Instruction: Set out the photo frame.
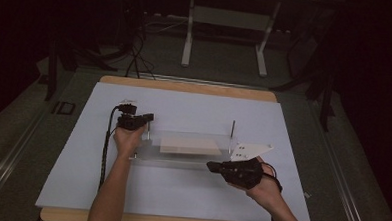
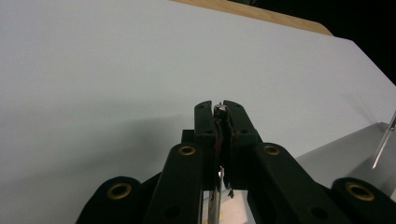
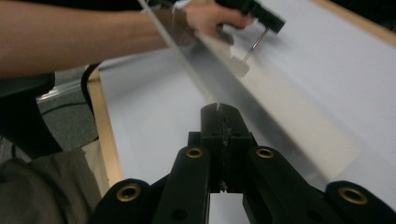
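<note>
A clear plastic plate (image 1: 147, 158) lies on the white sheet with a beige board (image 1: 190, 144) on it. A thin metal rod stands at each end. My left gripper (image 1: 148, 117) is shut on the top of the left rod (image 1: 146, 133); in the left gripper view the rod's tip (image 2: 219, 108) pokes out between the closed jaws of my left gripper (image 2: 220, 106). The right rod (image 1: 232, 129) stands free. My right gripper (image 1: 210, 166) is at the plate's front edge, and in the right gripper view my right gripper (image 3: 218, 109) is shut on the thin edge of the clear plate (image 3: 187, 60).
A white sheet (image 1: 184, 105) covers the wooden table (image 1: 185, 86), with bare room behind and in front of the plate. A cable (image 1: 105, 146) trails from the left gripper down the left side. Beyond the table stand a white frame's legs (image 1: 187, 45) on a dark floor.
</note>
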Demonstrator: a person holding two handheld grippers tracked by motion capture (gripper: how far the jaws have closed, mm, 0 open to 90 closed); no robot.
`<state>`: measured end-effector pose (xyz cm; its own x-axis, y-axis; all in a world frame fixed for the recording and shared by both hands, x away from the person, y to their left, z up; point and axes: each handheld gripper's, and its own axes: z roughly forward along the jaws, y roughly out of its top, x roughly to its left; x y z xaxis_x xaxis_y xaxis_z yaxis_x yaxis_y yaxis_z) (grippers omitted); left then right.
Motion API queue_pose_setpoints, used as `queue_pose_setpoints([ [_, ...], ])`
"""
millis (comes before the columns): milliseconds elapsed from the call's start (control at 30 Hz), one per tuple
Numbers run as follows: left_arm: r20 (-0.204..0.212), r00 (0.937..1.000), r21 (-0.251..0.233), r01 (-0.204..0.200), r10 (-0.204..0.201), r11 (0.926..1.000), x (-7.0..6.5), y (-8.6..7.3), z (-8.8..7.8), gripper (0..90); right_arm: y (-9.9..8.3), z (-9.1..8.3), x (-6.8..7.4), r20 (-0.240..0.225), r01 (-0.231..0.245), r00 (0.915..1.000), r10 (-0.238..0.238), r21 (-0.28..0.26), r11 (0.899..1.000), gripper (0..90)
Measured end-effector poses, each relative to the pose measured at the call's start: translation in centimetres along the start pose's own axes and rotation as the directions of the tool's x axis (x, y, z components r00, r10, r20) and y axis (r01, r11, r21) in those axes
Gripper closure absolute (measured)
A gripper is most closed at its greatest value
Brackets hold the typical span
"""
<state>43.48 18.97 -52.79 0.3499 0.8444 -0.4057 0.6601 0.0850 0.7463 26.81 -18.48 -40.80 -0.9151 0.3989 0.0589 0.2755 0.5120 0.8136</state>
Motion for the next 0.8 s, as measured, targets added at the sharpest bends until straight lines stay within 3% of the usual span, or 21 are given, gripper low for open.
queue_pose_setpoints([
  [67,0.0,1.0,0.0,0.002,-0.002,1.0,0.0,0.0,0.0,85.6,-0.5,0.5,0.1,0.008,-0.004,1.0,0.004,0.004,1.0,89.8],
  [100,0.002,1.0,0.001,0.003,-0.003,1.0,0.0,0.0,0.0,85.5,-0.8,0.7,0.2,0.014,-0.007,0.9999,0.007,-0.02,1.0,89.8],
  [233,0.003,1.0,0.004,0.009,-0.009,1.0,0.0,0.1,0.0,85.5,-1.2,1.3,1.6,0.096,0.059,0.9937,-0.058,-0.011,0.998,89.7],
  [300,0.004,1.0,0.004,0.009,-0.009,1.0,0.1,0.1,0.0,85.5,-1.4,1.8,1.8,0.094,0.07,0.9931,-0.07,0.007,0.998,89.7],
  [433,0.007,0.9999,0.006,0.01,-0.01,0.9999,0.1,0.1,0.0,85.4,-1.9,2.7,1.6,0.145,0.042,0.9885,-0.044,0.016,0.999,89.7],
  [600,0.001,1.0,0.033,0.009,-0.01,0.9994,0.1,0.4,0.1,85.4,-2.0,2.8,1.0,0.185,-0.016,0.9824,0.028,-0.067,0.998,89.9],
  [800,0.005,0.9998,0.037,0.019,-0.019,0.9991,0.1,0.5,0.1,84.9,-1.8,2.6,0.7,0.18,-0.041,0.982,0.059,-0.105,0.994,90.0],
])
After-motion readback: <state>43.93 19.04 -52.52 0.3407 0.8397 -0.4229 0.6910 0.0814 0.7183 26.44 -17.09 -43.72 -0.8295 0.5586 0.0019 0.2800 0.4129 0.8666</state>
